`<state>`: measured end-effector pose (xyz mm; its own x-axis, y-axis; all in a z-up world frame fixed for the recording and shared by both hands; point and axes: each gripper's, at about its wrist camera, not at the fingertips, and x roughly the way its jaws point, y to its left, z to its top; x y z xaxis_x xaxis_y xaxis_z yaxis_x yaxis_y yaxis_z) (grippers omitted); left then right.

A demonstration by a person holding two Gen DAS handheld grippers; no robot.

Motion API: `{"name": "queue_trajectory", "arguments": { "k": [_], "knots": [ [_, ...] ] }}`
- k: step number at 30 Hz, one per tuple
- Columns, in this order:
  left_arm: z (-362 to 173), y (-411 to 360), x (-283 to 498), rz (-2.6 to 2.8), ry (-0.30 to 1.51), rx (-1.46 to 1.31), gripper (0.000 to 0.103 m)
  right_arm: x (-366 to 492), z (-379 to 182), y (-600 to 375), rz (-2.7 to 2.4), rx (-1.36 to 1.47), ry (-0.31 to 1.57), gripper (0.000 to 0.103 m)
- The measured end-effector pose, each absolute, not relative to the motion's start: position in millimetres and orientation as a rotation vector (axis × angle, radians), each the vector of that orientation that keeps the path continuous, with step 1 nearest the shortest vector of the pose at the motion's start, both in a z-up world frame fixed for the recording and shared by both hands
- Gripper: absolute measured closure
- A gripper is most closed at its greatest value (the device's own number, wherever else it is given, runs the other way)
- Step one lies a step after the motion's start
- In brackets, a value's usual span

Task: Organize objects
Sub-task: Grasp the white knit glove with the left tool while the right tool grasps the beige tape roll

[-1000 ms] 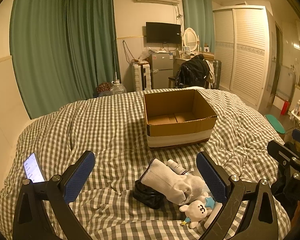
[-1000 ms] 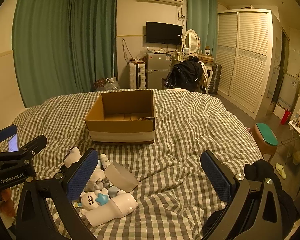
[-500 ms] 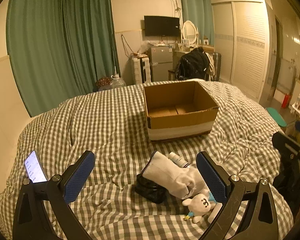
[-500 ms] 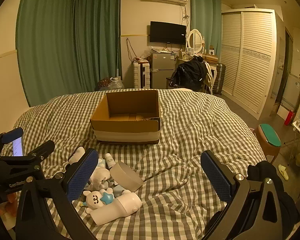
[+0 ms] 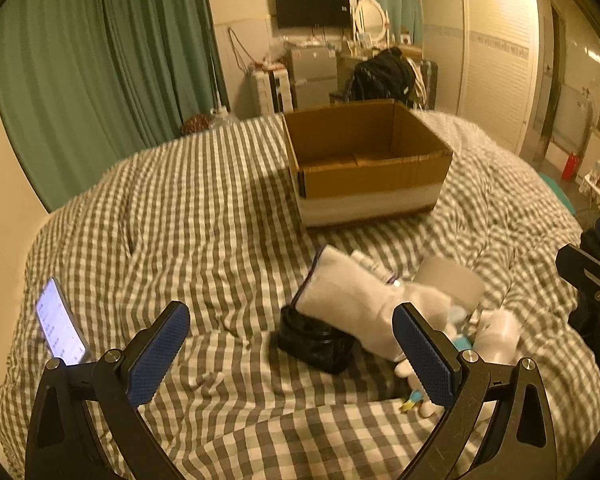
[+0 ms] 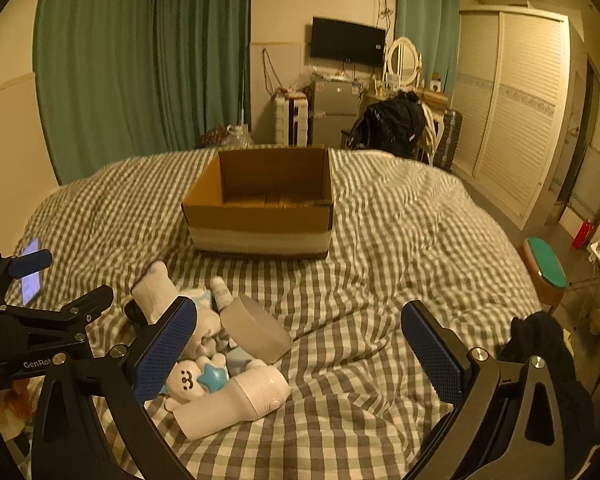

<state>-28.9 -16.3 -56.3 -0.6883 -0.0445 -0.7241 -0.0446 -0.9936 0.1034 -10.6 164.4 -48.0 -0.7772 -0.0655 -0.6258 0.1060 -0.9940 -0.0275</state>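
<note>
An open, empty cardboard box (image 5: 364,164) stands on the checked bed; it also shows in the right wrist view (image 6: 260,204). Before it lies a pile: a white sock (image 5: 352,300), a black pouch (image 5: 316,344), a small bottle (image 6: 222,292), a grey round tin (image 6: 256,328), a white plush toy (image 6: 188,380) and a white cylinder device (image 6: 236,404). My left gripper (image 5: 292,356) is open and empty, just short of the pouch. My right gripper (image 6: 300,352) is open and empty, right of the pile.
A lit phone (image 5: 58,324) lies on the bed at the left. A stool with a green seat (image 6: 546,276) stands right of the bed. Green curtains (image 6: 140,64), a fridge (image 6: 334,112) and a chair with a black jacket (image 6: 392,128) are beyond.
Both grippers have moved forward and tilted down towards the pile, so the box and objects look nearer. Both stay open. Nothing on the bed has moved.
</note>
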Motion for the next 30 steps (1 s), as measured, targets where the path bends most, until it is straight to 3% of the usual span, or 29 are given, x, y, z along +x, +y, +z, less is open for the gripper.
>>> {"name": "queue_trajectory", "arguments": {
  "k": [11, 18, 22, 24, 25, 30],
  "knots": [
    [-103.9, -28.1, -51.7, 2.707, 0.127, -1.502, 0.000, -35.8, -96.2, 151.5, -2.738, 1.228, 0.096, 0.003],
    [-98.1, -22.8, -63.3, 2.664, 0.118, -1.457, 0.000, -64.7, -118.6, 141.9, -2.659, 1.345, 0.154, 0.010],
    [-92.9, -18.2, -69.8, 2.639, 0.125, -1.432, 0.000, -82.6, -134.5, 135.6, -2.579, 1.420, 0.195, 0.023],
    [-93.2, -14.9, -74.8, 2.615, 0.117, -1.424, 0.000, -87.2, -143.5, 133.0, -2.533, 1.448, 0.198, 0.038],
    [-94.2, -13.0, -77.5, 2.605, 0.116, -1.427, 0.000, -89.3, -146.8, 131.9, -2.519, 1.459, 0.201, 0.052],
    [-108.3, 8.6, -88.6, 2.526, 0.110, -1.447, 0.000, -90.5, -146.6, 144.5, -2.553, 1.441, 0.171, 0.067]
  ]
}}
